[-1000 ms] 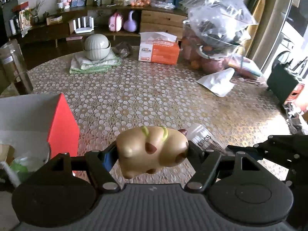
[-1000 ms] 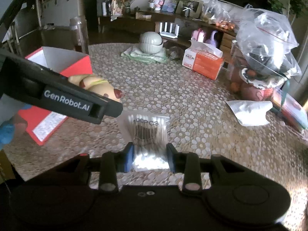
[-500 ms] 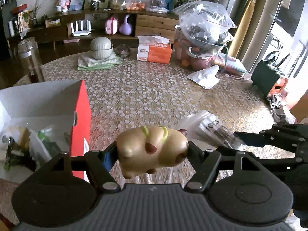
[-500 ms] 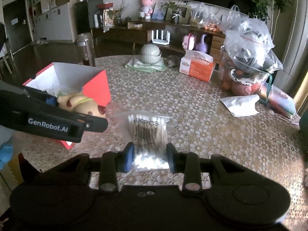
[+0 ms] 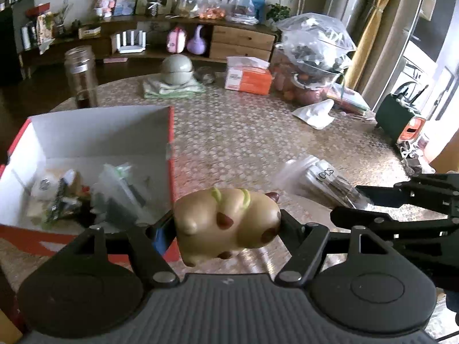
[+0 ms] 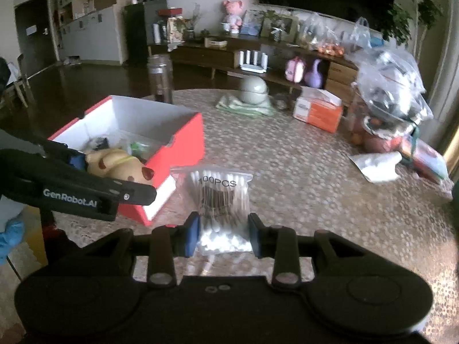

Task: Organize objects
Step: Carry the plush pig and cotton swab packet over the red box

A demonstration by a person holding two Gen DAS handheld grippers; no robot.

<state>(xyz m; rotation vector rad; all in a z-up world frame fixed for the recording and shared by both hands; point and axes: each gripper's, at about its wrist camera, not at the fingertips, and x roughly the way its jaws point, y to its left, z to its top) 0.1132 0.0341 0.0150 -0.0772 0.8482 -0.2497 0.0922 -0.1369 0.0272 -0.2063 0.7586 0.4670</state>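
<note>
My left gripper (image 5: 226, 226) is shut on a tan toy pig (image 5: 226, 223) with brown spots and green stripes, held above the table beside the right wall of a red box (image 5: 171, 143). The box has a white inside and holds several small items. In the right wrist view the toy pig (image 6: 117, 164) hangs at the box's (image 6: 186, 134) near corner. My right gripper (image 6: 223, 233) is shut on a clear bag of cotton swabs (image 6: 222, 197), lifted off the table to the right of the box. That bag (image 5: 318, 177) shows in the left wrist view too.
Round table with a patterned cloth (image 5: 243, 132). At the back stand a glass jar (image 5: 81, 74), stacked grey bowls on a folded cloth (image 5: 176, 70), an orange tissue box (image 5: 248, 77) and a large plastic bag (image 5: 312, 54). A crumpled white tissue (image 5: 315, 111) lies at right.
Both grippers have drawn back and risen with their loads. The red box has come fully into view, so its inside and contents show. The pig now hangs at the box's near corner.
</note>
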